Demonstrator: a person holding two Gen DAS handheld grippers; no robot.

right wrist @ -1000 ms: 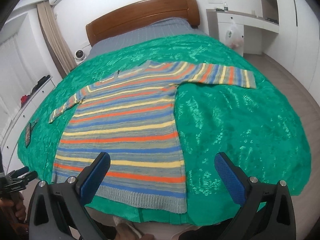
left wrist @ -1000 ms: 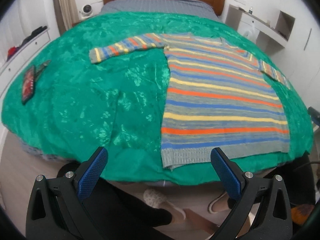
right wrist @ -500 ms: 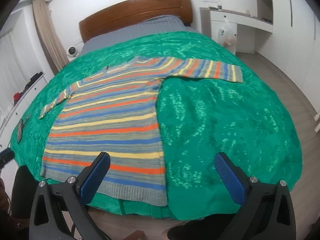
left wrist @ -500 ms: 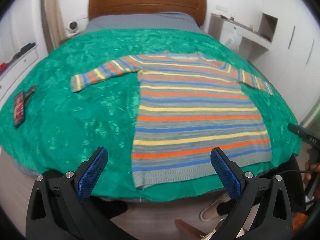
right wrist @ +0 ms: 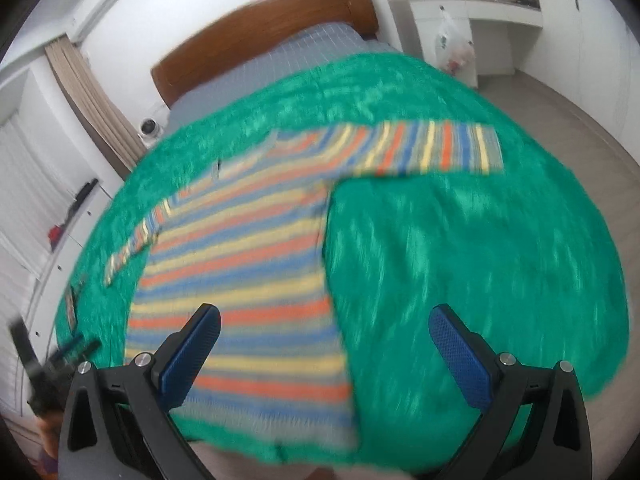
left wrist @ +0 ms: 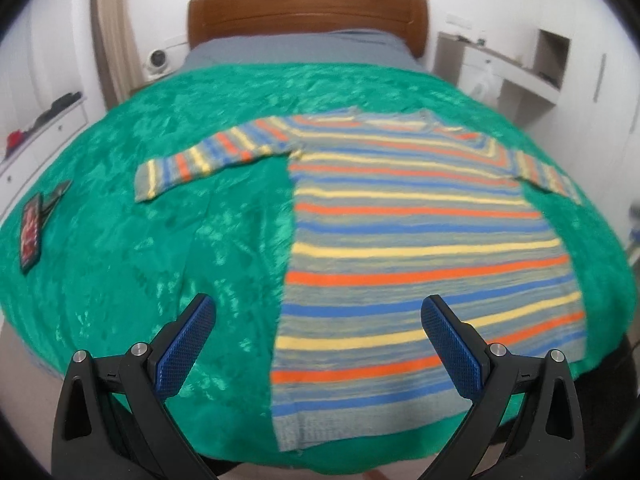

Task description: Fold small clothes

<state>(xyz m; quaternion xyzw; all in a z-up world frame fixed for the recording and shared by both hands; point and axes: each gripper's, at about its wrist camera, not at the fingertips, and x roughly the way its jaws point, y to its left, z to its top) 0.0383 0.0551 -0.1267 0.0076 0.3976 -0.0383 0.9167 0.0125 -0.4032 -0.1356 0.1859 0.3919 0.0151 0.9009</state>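
A striped sweater [left wrist: 416, 240] in grey, orange, yellow and blue lies flat on a green bedspread [left wrist: 168, 248], sleeves spread to both sides. My left gripper [left wrist: 318, 328] is open and empty, above the sweater's lower left hem. In the right wrist view the sweater [right wrist: 248, 264] lies left of centre, its right sleeve [right wrist: 432, 152] stretched out. My right gripper [right wrist: 324, 340] is open and empty, above the sweater's lower right hem. That view is motion-blurred.
A dark phone-like object [left wrist: 31, 232] lies on the bedspread's left edge. A wooden headboard [left wrist: 304, 12] stands at the back. White drawers [left wrist: 40, 132] stand left, a white desk [left wrist: 512, 68] right. Bare floor [right wrist: 580, 120] lies to the bed's right.
Both grippers have moved closer to the bed and over the sweater's hem. The right wrist view has become blurred from motion. The sweater has not moved.
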